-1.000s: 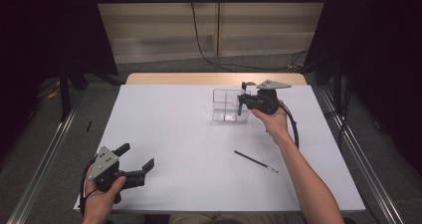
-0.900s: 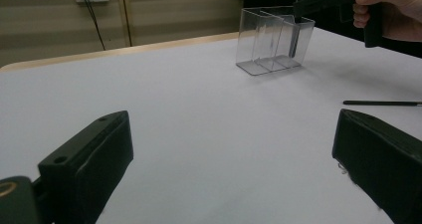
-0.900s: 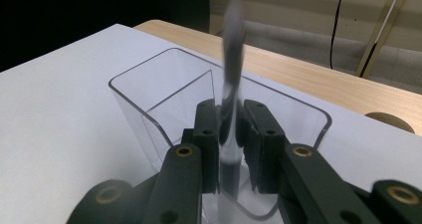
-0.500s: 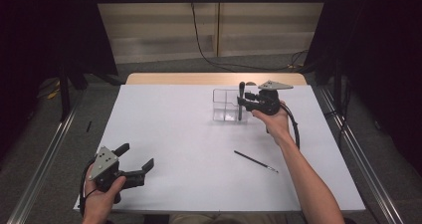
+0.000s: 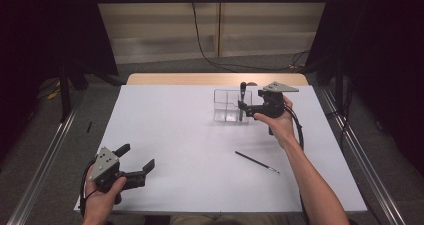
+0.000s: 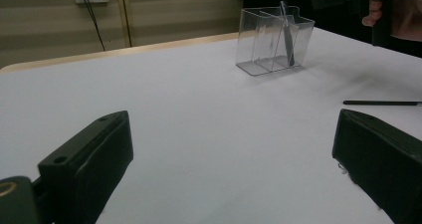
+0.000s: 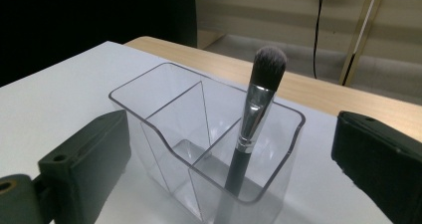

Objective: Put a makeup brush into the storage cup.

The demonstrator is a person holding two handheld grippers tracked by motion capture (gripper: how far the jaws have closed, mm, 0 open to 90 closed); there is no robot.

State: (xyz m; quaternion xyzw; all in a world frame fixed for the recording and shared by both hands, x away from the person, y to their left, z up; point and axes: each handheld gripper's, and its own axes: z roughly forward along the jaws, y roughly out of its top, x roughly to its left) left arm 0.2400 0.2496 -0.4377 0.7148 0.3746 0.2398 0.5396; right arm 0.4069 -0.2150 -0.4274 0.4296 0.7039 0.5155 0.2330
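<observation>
Black right tongs point(image 5: 243, 105) level — beside organiser point(image 5: 226, 105).

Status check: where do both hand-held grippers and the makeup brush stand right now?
Right hand-held gripper just opened. Black-handled makeup brush upright in clear plastic divided organizer. Left hand-held gripper open, idle. Thin black brush lying loose.

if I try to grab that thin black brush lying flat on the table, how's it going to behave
The thin brush looks slender and round, so it will probably roll if nudged sideways. It lies flat on the white table, so the open left gripper may struggle to get under it. It seems stiff and very light.
</observation>
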